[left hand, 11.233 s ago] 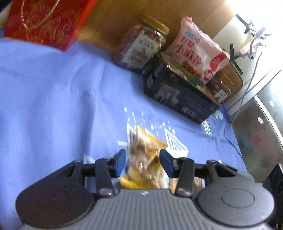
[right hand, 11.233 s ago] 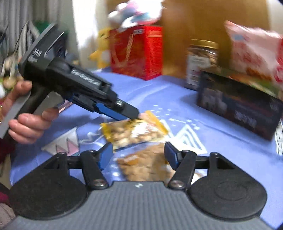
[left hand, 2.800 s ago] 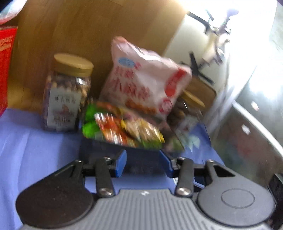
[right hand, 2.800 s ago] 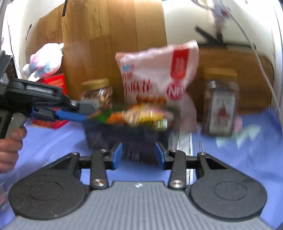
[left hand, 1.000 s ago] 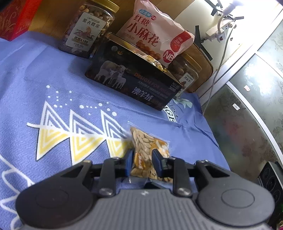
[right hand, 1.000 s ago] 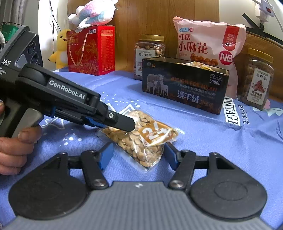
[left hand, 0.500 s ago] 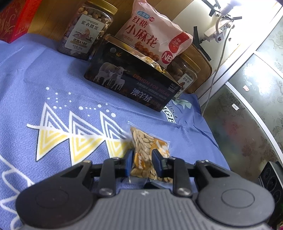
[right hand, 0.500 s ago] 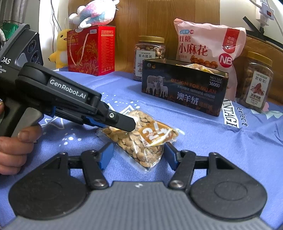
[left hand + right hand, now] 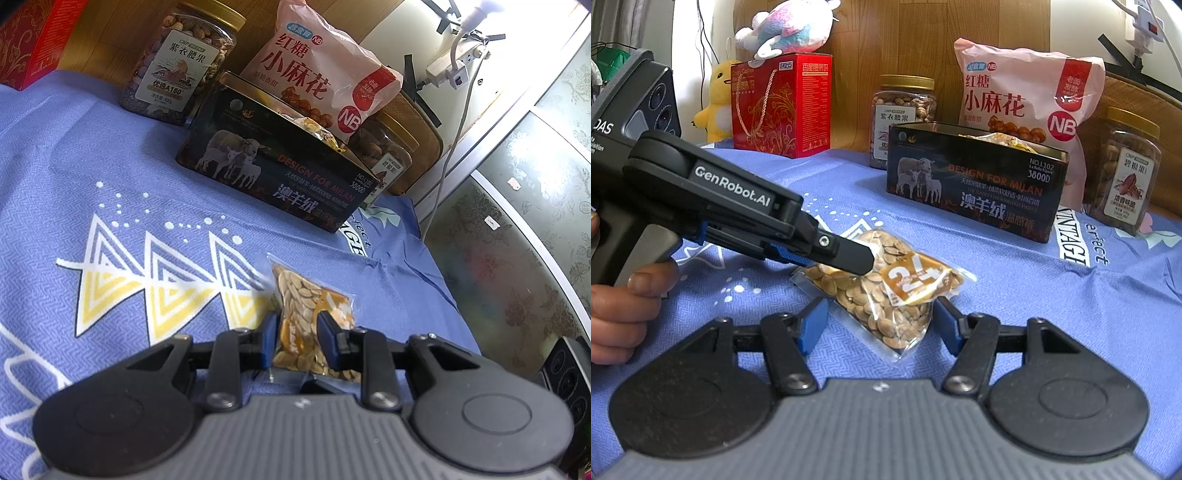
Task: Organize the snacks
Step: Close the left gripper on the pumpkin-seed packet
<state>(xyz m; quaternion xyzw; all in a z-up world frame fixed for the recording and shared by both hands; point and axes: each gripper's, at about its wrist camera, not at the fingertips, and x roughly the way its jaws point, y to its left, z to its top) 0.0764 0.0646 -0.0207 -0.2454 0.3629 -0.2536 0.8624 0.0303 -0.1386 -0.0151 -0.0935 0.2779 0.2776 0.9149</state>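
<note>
A clear packet of pale seeds with an orange label [image 9: 306, 317] [image 9: 886, 288] lies on the blue cloth. My left gripper [image 9: 295, 336] is shut on the packet's near end; the right wrist view shows it from the side, its fingertips [image 9: 857, 258] pressed on the packet's left part. My right gripper [image 9: 881, 325] stands open, with the packet's near corner between its fingers and untouched. Behind stands the open black tin [image 9: 273, 173] [image 9: 975, 184] with snack packets showing above its rim.
Behind the tin stand a pink snack bag [image 9: 1027, 92], a gold-lidded nut jar [image 9: 905, 110] and a second jar [image 9: 1126, 173] at the right. A red gift box [image 9: 783, 103] and soft toys sit at back left. A person's hand [image 9: 620, 310] holds the left gripper's handle.
Both grippers and the seed packet have kept still over the last second. Before that, both grippers were at the tin, away from this packet.
</note>
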